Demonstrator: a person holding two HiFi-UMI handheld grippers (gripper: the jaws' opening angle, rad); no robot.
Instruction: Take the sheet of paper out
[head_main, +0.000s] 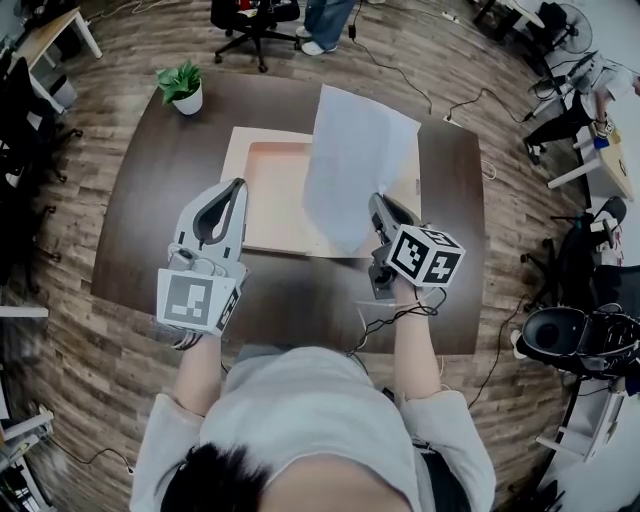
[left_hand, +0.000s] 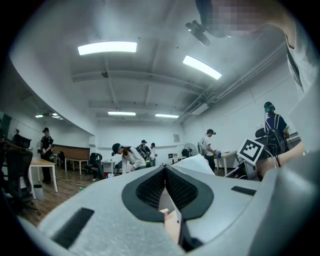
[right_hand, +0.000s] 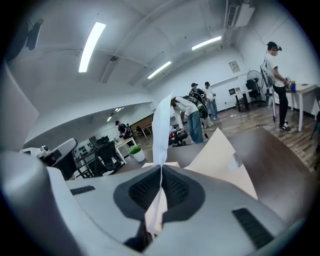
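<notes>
A white sheet of paper (head_main: 355, 160) stands upright above the open tan folder (head_main: 275, 170) on the dark brown table (head_main: 150, 210). My right gripper (head_main: 377, 203) is shut on the sheet's lower edge; in the right gripper view the paper (right_hand: 161, 125) rises edge-on from between the closed jaws (right_hand: 161, 169). My left gripper (head_main: 240, 186) sits at the folder's left front edge. In the left gripper view its jaws (left_hand: 164, 170) meet at the tip with a tan piece of the folder (left_hand: 171, 222) pinched between them. A tan folder flap (right_hand: 220, 155) shows to the right in the right gripper view.
A potted plant (head_main: 183, 85) stands at the table's far left corner. An office chair (head_main: 255, 22) and a standing person's legs (head_main: 325, 25) are beyond the table. A black cable (head_main: 400, 318) runs over the near edge. Desks and several people fill the room around.
</notes>
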